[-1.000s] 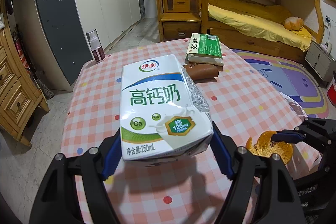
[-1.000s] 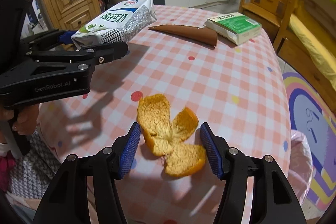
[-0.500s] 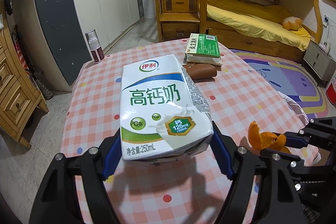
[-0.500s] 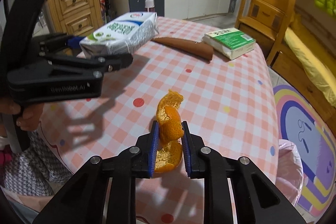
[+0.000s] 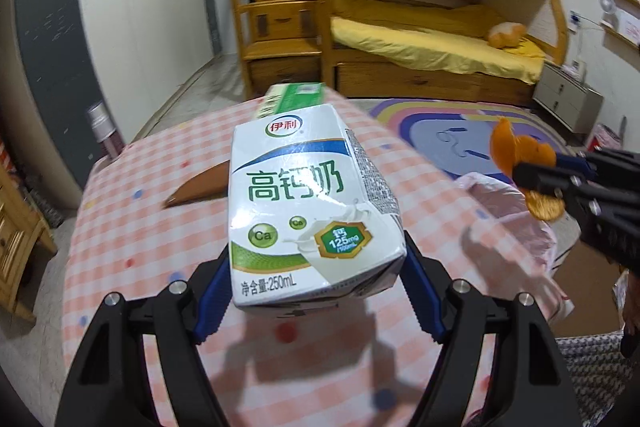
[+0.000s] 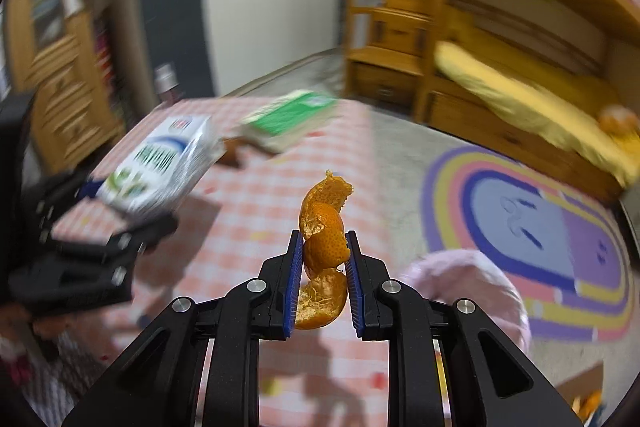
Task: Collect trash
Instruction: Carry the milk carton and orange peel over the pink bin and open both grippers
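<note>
My left gripper [image 5: 318, 279] is shut on a white and green milk carton [image 5: 308, 203] and holds it above the checked table [image 5: 160, 235]. The carton also shows at the left of the right wrist view [image 6: 160, 167]. My right gripper [image 6: 322, 259] is shut on a folded orange peel [image 6: 324, 247] and holds it in the air over the table's right edge. The peel shows at the right of the left wrist view [image 5: 520, 163]. A pink plastic bag [image 6: 472, 291] hangs open just below and right of the peel, also seen in the left wrist view [image 5: 508, 219].
A green and white box [image 5: 294, 99] and a brown pointed wrapper [image 5: 200, 187] lie at the table's far side. A small spray bottle [image 5: 102, 131] stands at the far left corner. A bunk bed [image 5: 440, 47] and a colourful rug [image 6: 532, 227] lie beyond.
My right gripper has closed on the orange peel, lifted it off the table and carried it right toward the pink bag. My left gripper still holds the carton and has swung right.
</note>
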Tool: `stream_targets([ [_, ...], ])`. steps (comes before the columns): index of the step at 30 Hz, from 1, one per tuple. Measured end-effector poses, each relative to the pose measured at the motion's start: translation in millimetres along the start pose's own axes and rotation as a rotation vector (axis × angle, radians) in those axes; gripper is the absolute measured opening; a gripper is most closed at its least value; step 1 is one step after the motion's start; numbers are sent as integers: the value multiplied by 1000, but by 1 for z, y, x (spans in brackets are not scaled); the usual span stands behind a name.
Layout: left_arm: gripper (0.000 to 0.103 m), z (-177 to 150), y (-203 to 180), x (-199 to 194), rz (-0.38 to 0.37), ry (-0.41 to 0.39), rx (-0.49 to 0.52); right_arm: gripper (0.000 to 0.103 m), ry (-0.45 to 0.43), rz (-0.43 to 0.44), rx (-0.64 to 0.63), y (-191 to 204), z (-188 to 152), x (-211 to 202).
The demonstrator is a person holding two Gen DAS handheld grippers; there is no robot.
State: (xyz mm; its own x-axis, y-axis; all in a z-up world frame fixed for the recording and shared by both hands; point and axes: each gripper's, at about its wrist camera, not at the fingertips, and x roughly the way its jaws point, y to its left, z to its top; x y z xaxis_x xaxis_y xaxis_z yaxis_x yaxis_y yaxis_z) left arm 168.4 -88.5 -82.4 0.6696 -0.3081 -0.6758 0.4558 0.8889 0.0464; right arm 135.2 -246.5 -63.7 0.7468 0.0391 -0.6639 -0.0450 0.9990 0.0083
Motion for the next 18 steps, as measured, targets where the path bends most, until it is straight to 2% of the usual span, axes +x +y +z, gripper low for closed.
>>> stream_targets([
  [9,73,20,-109,24,-167,-14,169,22,43,-210,263,-91,-23,-6],
  [13,73,23,-159,42,-247,4,251,22,51,-252,361,-126,-36,-8],
  [18,74,30,-195,69,-301,36,294,22,47,-253,460,-155,-49,-8],
])
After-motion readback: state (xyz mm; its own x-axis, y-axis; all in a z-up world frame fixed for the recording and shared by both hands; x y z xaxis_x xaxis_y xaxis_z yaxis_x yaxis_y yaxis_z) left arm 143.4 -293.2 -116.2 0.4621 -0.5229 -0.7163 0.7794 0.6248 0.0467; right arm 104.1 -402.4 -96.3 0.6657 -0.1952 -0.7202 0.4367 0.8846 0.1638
